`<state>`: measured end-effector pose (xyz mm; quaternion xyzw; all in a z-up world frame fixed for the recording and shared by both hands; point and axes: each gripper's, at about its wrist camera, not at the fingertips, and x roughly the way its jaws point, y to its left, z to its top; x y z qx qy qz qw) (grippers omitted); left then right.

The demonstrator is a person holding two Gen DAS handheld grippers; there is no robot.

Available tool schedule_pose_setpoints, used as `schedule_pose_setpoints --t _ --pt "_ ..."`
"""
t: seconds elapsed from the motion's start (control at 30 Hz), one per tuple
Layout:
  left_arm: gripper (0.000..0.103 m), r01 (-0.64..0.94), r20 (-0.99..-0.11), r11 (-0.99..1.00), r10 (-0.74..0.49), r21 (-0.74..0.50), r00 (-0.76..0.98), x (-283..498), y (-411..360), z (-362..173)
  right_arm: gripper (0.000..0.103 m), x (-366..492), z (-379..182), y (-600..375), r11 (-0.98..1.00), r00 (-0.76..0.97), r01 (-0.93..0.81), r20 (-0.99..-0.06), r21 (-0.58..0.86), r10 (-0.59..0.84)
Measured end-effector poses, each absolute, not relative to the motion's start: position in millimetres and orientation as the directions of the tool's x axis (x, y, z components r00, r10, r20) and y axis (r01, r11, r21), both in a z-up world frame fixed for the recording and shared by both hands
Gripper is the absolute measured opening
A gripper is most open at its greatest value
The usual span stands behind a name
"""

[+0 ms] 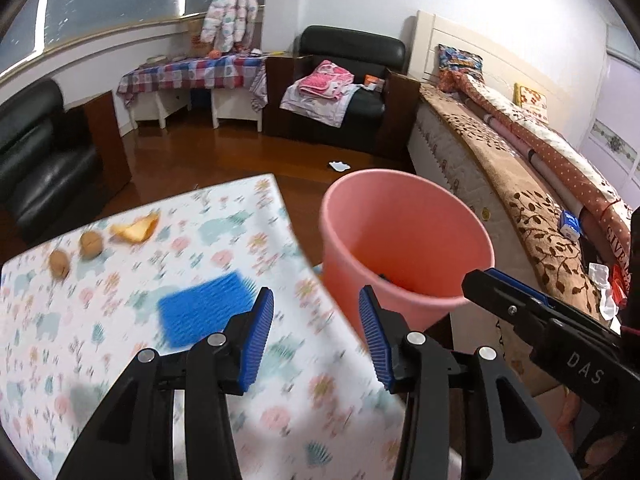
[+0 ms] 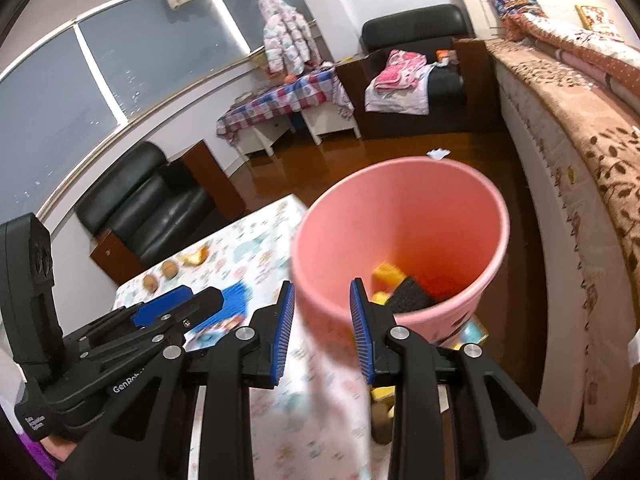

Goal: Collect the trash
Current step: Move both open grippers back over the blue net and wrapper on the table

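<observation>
Black armchair (image 1: pixel 344 92) against far wall; checked-cloth side table (image 1: pixel 192 76) left of it; bed (image 1: pixel 520 152) right of it.

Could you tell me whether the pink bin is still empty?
No, the right wrist view shows a black sponge and yellow pieces lying at the bottom of the pink bin.

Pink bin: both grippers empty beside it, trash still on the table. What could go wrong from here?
1. The pink bin stands close against the table corner; a gripper swinging back could knock it.
2. The two walnuts are round and may roll off when pinched.
3. The left gripper and right gripper work close together; reaching for the blue mat could make them collide.
</observation>
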<state>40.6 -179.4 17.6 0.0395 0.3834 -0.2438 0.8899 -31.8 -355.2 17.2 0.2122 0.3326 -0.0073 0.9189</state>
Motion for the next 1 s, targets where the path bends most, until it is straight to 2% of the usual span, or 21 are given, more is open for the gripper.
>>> schedule_pose_setpoints --t 0.5,0.83,1.0 --pt "0.044 0.393 -0.692 0.906 -0.386 -0.159 0.610 -13.8 -112.7 6.9 0.029 -68.5 17.7 -277.7 0.942 0.750 0.079 -0.642 0.327 0.159" --pt "0.044 0.362 -0.707 0.913 -0.383 -0.190 0.594 -10.1 -84.0 -3.9 0.029 -61.5 4.6 -265.8 0.945 0.718 0.018 -0.662 0.327 0.216" --pt "0.044 0.392 -0.736 0.913 -0.344 -0.117 0.583 2.2 -82.3 -7.5 0.029 -56.1 -3.5 -267.3 0.933 0.706 0.000 -0.661 0.359 0.254"
